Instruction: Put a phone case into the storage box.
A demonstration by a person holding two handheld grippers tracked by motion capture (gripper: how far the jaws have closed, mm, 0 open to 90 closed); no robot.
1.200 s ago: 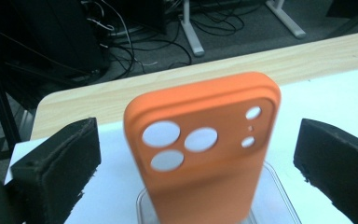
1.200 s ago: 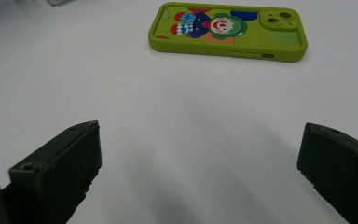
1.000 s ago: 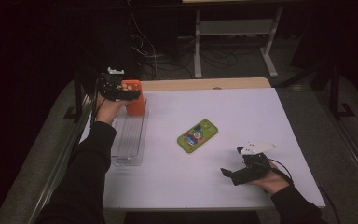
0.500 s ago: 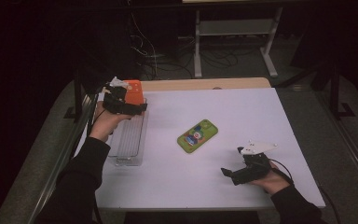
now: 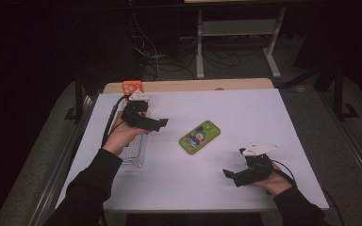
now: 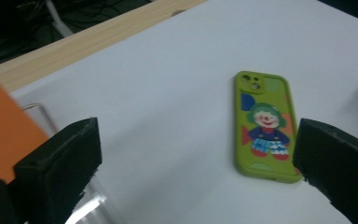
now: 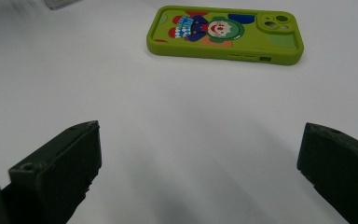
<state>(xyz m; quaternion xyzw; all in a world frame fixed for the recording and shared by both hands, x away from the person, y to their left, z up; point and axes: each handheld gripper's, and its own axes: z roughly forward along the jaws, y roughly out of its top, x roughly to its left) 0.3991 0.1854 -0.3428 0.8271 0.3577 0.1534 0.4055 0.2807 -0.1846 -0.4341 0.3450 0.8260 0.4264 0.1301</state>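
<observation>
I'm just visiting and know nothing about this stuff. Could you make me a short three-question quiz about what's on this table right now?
1. True or false: the green phone case lies with its clown picture facing up.
2. Which hand-held gripper is over the clear tray: A) the left hand-held gripper, B) the right hand-held gripper?
3. Fill in: the jaws of both hand-held grippers stand ____, with nothing between them.

Key: 1 true. 2 A. 3 open.
</observation>
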